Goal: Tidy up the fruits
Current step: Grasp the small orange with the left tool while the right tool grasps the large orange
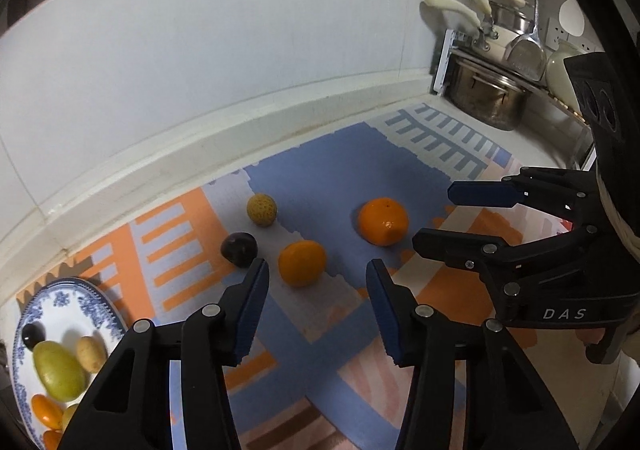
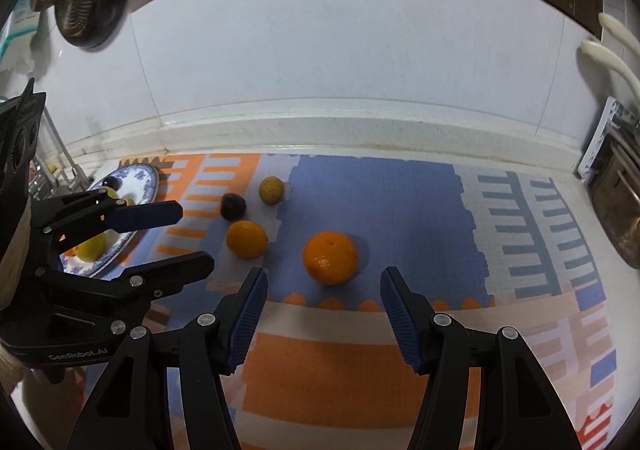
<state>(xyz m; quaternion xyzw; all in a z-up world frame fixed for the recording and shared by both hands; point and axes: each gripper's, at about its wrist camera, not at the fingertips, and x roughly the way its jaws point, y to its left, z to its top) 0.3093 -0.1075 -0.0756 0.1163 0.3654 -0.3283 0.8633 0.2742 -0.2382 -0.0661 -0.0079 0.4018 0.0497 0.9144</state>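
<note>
Fruits lie loose on the patterned mat [image 1: 312, 166]: a larger orange [image 1: 383, 221], a smaller orange [image 1: 301, 263], a dark plum [image 1: 239, 249] and a bumpy yellowish fruit [image 1: 262, 210]. More fruit sits on the blue-patterned plate [image 1: 96, 302]. The left gripper [image 1: 318, 270] hangs just short of the smaller orange, fingers apart, holding nothing. The right gripper [image 2: 324, 278] hangs before the larger orange, fingers likewise spread and empty.

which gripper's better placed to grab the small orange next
Left. The left gripper is open with the small orange right ahead between its fingers. The right gripper lines up with the big orange instead.
</note>
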